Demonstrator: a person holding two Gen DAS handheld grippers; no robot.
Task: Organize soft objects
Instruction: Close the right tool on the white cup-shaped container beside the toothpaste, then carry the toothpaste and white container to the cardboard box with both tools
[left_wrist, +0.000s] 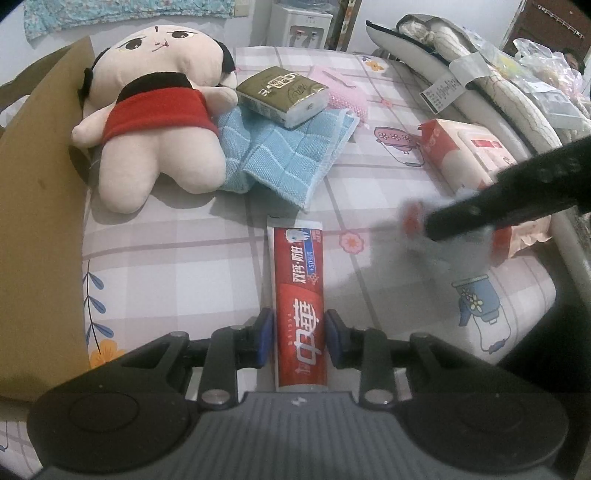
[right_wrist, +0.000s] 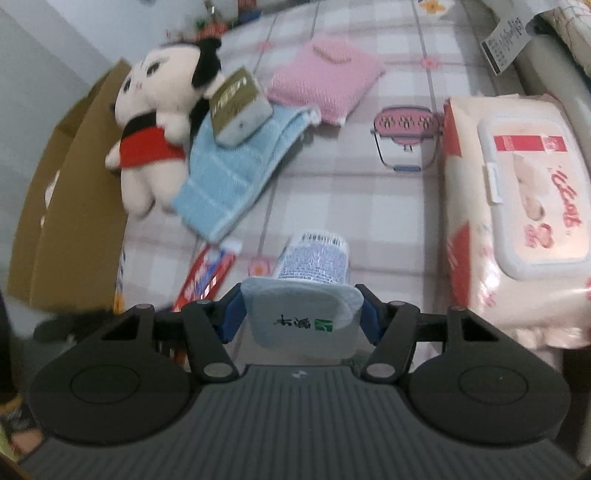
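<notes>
Toothpaste lies lengthwise on the checked sheet, its near end between the 2 blue pads of the left gripper. The pads stand on either side of the tube, just beside it; whether they press it I cannot tell. The right gripper is closed on a pale blue pouch with a printed end pointing forward, held above the sheet. In the left view that gripper shows as a dark blurred bar at the right edge.

Beyond the toothpaste, a blue towel lies folded. A gold tissue pack rests on its far end, and a pink cloth sits just behind the pack. A plush doll in a red top lies face up to the left, its hip touching the towel and 1 arm near the tissue pack. A cardboard box stands along the sheet's left edge, just beside the doll.

On the right, a wet-wipes pack lies flat with its white lid up, near the held pouch. Rolled bedding lies along the far right side of the bed. A water dispenser stands against the back wall.
</notes>
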